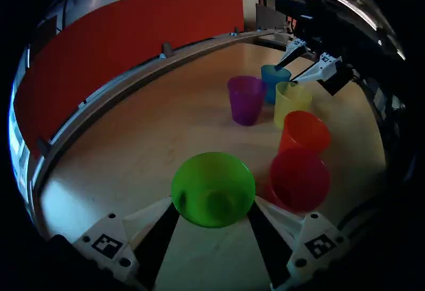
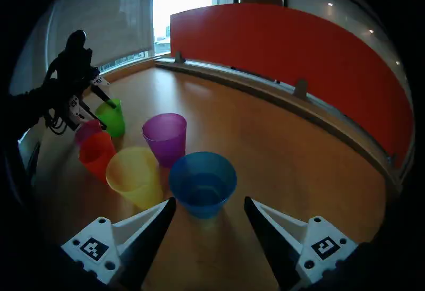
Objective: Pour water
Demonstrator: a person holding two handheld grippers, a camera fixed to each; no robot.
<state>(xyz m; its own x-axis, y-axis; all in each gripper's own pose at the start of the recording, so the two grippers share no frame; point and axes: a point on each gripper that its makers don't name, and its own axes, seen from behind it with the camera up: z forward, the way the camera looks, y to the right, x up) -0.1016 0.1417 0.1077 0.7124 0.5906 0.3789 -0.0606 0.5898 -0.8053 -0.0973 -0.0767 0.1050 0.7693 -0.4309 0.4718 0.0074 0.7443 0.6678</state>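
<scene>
Green cup (image 1: 212,187) sits between the fingers of the left gripper (image 1: 212,208), grip impossible to tell; blue cup (image 2: 203,182), seemingly holding water, stands between the spread fingers of the right gripper (image 2: 208,202). Both cups are upright, so pouring seems all ahead

Lower centre of the left gripper view: the green cup (image 1: 213,187) is covering the fingertips of the left gripper (image 1: 211,208), making contact impossible to judge; the red cup (image 1: 298,180) is hiding the base of the orange cup (image 1: 304,130); upper left of the right gripper view: a person (image 2: 37,102) is appearing as a dark silhouette; the orange cup is masking most of the red cup.
</scene>
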